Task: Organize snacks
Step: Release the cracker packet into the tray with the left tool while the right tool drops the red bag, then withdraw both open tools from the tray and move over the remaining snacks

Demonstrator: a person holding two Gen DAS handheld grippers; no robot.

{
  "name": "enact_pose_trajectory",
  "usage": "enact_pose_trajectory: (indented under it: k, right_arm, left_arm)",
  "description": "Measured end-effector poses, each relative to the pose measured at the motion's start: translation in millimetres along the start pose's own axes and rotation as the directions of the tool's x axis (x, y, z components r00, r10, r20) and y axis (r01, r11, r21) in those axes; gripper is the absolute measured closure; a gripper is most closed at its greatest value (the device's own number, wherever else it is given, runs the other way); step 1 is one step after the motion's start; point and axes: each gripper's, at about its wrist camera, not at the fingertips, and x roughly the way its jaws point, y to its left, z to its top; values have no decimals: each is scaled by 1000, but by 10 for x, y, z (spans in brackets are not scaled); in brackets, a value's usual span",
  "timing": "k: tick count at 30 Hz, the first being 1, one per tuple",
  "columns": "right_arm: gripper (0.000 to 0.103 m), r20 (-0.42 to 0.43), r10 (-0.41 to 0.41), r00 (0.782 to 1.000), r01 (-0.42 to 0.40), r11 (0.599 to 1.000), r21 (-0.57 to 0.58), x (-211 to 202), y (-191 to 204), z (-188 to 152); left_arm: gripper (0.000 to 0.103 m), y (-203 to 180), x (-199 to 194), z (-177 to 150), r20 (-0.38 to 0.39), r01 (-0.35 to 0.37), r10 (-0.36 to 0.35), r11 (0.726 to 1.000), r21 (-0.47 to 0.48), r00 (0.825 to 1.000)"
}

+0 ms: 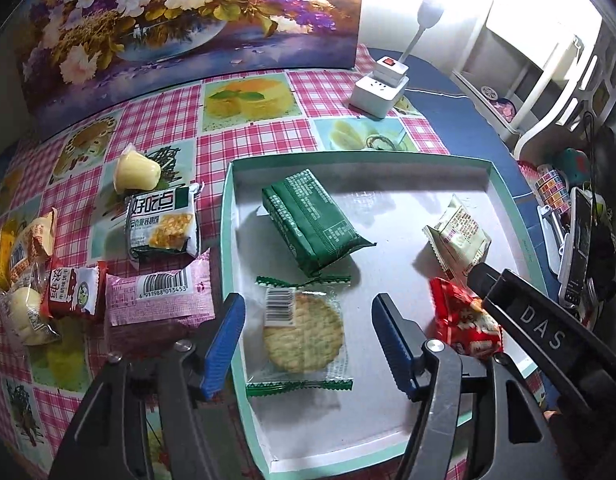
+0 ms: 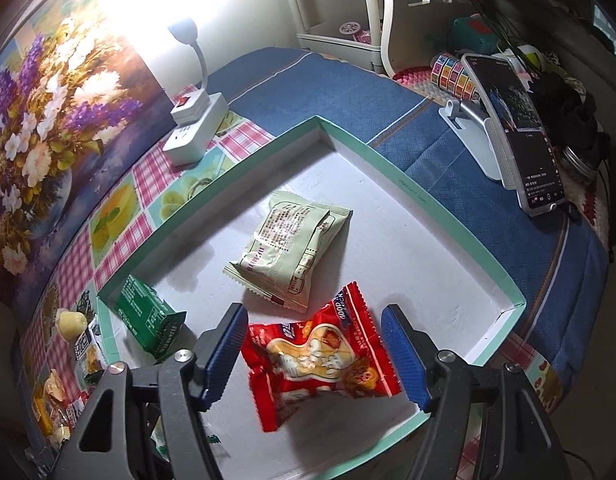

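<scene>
Two snacks lie in the tray, each between a released claw's pads.

The round cracker (image 1: 303,332) sits inside the left claw (image 1: 308,344); the red packet (image 2: 320,364) inside the right claw (image 2: 314,354). Neither is pressed. The tray (image 2: 448,216) has bare floor toward its far wall.
</scene>
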Motion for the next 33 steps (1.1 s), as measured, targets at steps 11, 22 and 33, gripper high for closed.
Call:
enact_pose_trajectory:
  k: [11,22,33]
  right_arm:
    - [0,40,12,999,-10,999,-47,-48,64,1]
    - [0,58,37,998,-34,997,-63,-84,92,3]
    - [0,59,101,993,-92,986,-139,-129,310,-70]
  left_arm:
    - [16,241,-76,-3,30,-21,24,995,-102,999]
    - [7,507,-193,-2,83,-65,84,975,-211,993]
    - [6,1156,-408,-104,78,-233,290,878,-417,954]
